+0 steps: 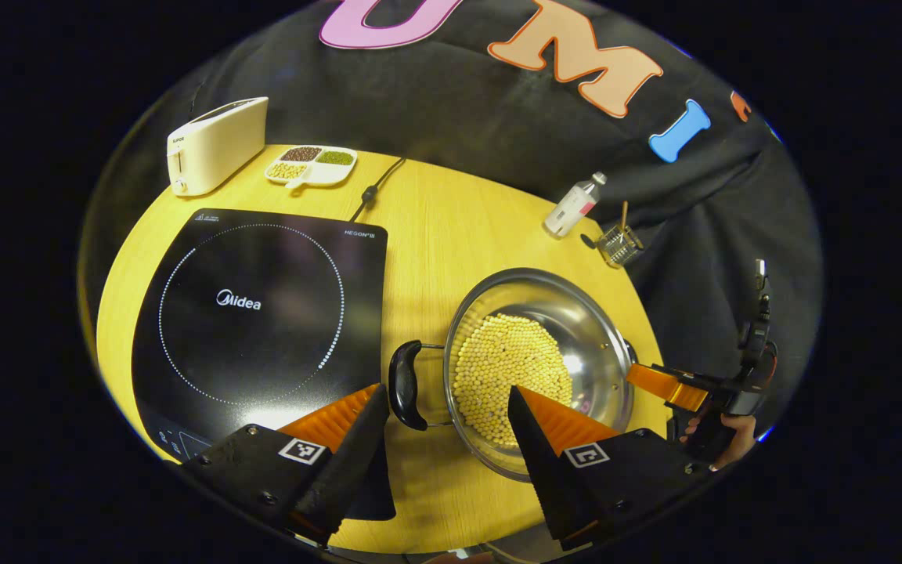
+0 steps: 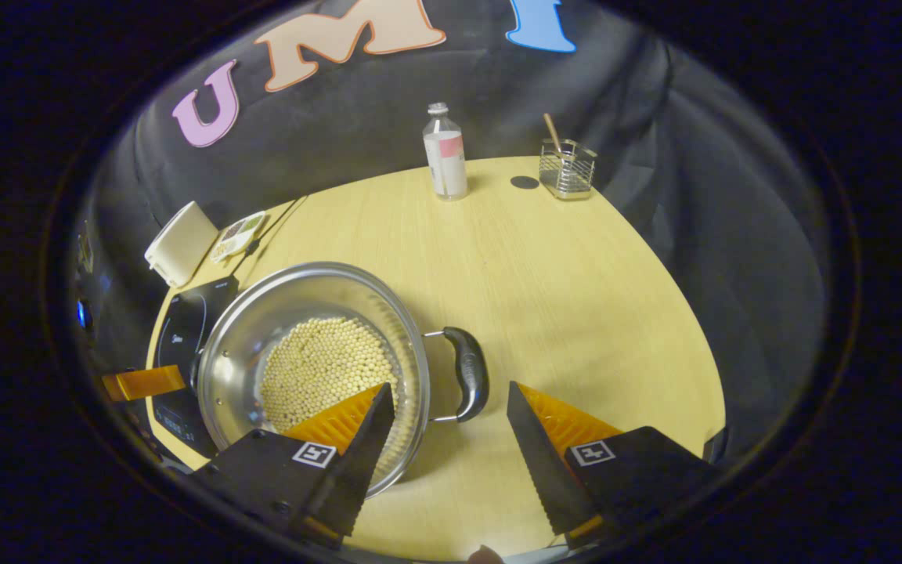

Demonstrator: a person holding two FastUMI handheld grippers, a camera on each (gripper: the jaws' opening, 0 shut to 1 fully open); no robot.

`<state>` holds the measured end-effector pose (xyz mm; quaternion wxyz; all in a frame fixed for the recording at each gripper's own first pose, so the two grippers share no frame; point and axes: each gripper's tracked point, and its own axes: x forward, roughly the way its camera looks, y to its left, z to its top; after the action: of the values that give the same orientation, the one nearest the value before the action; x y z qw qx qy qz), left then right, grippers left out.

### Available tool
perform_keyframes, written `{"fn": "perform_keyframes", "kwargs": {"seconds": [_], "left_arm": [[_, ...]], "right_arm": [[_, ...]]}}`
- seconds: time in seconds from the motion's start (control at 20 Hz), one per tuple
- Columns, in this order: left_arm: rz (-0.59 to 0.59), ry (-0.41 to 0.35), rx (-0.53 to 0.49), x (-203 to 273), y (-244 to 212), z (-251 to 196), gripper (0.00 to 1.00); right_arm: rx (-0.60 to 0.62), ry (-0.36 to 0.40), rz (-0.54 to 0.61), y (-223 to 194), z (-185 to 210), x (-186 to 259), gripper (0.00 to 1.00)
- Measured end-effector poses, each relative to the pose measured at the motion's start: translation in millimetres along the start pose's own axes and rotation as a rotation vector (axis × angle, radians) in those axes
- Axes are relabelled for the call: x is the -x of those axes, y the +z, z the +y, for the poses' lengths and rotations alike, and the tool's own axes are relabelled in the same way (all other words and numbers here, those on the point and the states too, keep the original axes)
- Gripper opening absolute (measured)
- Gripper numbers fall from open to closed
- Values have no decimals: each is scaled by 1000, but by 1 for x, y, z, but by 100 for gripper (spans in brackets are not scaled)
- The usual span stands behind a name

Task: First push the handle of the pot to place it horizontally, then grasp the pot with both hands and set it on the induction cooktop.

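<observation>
Two grippers stand wide open, one at each handle of the pot [image 1: 533, 356], which sits on the table [image 1: 451, 227] just right of the induction cooktop [image 1: 263, 313]. We judge the step to be the two-handed grasp. We bring the left gripper [image 1: 445, 411] around the left handle [image 1: 404, 385] and the right gripper [image 2: 449, 411] around the right handle [image 2: 468, 372], close both squarely, then lift level so the beans [image 1: 510, 368] stay put.
</observation>
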<state>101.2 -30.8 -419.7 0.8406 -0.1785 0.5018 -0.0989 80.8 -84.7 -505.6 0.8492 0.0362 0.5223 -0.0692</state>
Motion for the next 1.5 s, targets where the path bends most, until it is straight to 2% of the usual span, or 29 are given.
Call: {"fn": "perform_keyframes", "kwargs": {"seconds": [0.1,0.25,0.3,0.35,0.4,0.45,0.5,0.6,0.7,0.75,0.8,1.0,1.05,1.1,1.15,1.25,1.4,1.45,1.5], "left_arm": [[3,20,4,-8,-1,0,94],[57,79,2,-22,-15,7,93],[64,87,7,-27,-16,5,100],[71,102,8,-32,-18,5,93],[62,115,-6,-36,-14,6,92],[59,131,-19,-42,-12,8,92],[64,145,-24,-45,-11,8,92],[71,163,-27,-53,-10,6,91],[96,191,-29,-59,-13,7,88],[107,201,-28,-64,-15,8,92],[115,214,-31,-68,-15,11,84],[153,247,-48,-84,-18,16,78],[165,256,-49,-83,-20,17,73],[165,255,-53,-86,-18,16,75],[161,255,-59,-84,-19,15,72],[167,237,-49,-82,-19,14,72],[172,215,-1,-79,-21,11,62],[174,213,-3,-78,-21,11,63],[173,211,-16,-76,-19,10,59]], "right_arm": [[-2,33,5,6,0,-9,89],[-5,78,33,8,-5,-26,92],[-10,99,37,8,-4,-31,90],[-13,119,42,9,-3,-35,92],[-13,132,49,9,-3,-39,90],[-11,149,61,7,-2,-44,92],[-1,157,72,5,-3,-47,89],[8,172,85,4,-7,-55,95],[-2,179,106,0,-7,-60,94],[-10,173,115,-2,-7,-63,94],[-10,170,117,-1,-8,-66,89],[-27,194,138,-6,-2,-67,89],[-28,189,133,-4,0,-68,76],[-20,175,129,-6,-1,-71,64],[-23,174,130,-5,-1,-70,59],[-49,176,134,-3,0,-70,55],[-79,193,143,-4,2,-69,47],[-76,194,144,-4,1,-68,46],[-79,191,145,-3,1,-66,52]]}}
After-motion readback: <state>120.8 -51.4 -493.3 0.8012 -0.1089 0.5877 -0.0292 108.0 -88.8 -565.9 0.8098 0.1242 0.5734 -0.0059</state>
